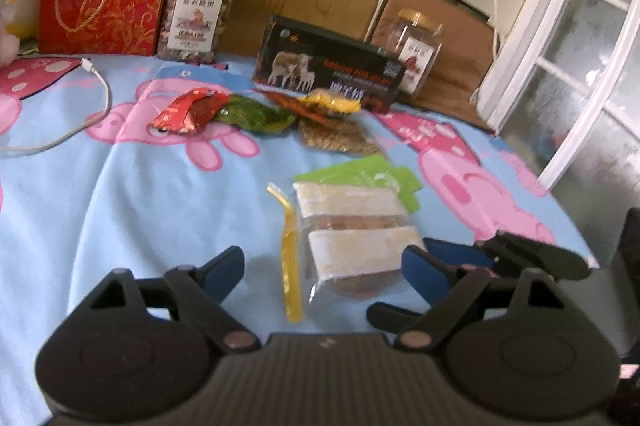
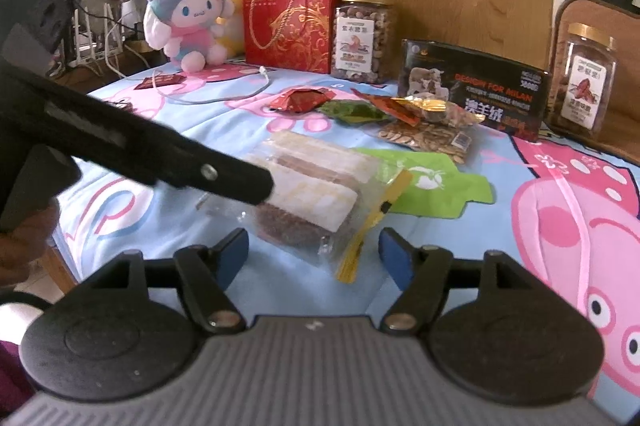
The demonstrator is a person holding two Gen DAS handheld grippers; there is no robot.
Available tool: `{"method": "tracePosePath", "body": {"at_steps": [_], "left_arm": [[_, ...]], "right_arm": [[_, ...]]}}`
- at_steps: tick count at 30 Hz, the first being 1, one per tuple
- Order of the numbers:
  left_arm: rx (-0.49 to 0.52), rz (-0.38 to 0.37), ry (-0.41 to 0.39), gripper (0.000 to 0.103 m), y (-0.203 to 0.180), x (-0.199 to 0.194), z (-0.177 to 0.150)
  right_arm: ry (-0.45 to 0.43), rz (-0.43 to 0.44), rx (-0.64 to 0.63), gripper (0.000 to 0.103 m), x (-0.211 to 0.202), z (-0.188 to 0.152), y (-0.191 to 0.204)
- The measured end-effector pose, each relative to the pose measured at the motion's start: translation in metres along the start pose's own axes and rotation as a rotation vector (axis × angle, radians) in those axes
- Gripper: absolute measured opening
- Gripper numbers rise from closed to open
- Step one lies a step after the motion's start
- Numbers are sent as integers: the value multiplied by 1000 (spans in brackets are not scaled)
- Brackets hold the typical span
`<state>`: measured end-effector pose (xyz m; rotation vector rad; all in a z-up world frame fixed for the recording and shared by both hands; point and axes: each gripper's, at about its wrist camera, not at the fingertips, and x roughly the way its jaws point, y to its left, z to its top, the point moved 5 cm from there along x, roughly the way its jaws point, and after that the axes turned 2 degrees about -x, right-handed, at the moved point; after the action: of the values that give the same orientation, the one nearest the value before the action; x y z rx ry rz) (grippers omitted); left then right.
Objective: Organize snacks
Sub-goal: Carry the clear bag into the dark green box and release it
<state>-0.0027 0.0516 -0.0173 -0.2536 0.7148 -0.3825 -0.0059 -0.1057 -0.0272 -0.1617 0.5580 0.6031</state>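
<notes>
two grippers over clear cake pack (image 1: pixel 352 238) on cartoon-print surface (image 1: pixel 120 210).
left gripper (image 1: pixel 322 272) fingers wide open around pack, gripping nothing; right gripper (image 2: pixel 314 254) fingers open, empty, just short of pack.

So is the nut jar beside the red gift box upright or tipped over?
Upright. The nut jar stands on its base beside the red gift box, gold lid on top, label reading straight.

A cake bag (image 2: pixel 312 202) is laid on the bed sheet (image 2: pixel 520 246), in front of a pile of small snack packs (image 2: pixel 360 110). Behind the pile, a long box (image 2: pixel 476 90) is stood between two jars (image 2: pixel 362 38). A gift bag (image 2: pixel 294 20) is set left of them.
</notes>
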Motion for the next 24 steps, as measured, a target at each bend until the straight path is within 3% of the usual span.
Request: {"method": "tracePosePath", "body": {"at_steps": [4,7,10,12,13,18,24], "left_arm": [[8,-17,5,82,-3,2,1],[12,-37,40,69,-5,13,-1],[31,-60,39,67,-9,19,0],[18,-115,56,56,-12,21,1],[25,-124,55,54,-14,19,1],[75,-117,0,54,-24,6,8],[91,-132,-40,55,-35,10,58]], "right_arm": [[5,1,42,76,2,0,-6],[3,1,42,77,4,1,-4],[3,6,27,77,7,2,0],[8,9,14,71,8,4,2],[6,-6,2,61,8,5,3],[-45,12,41,56,0,14,-4],[-132,-27,7,56,-4,46,-18]]}}
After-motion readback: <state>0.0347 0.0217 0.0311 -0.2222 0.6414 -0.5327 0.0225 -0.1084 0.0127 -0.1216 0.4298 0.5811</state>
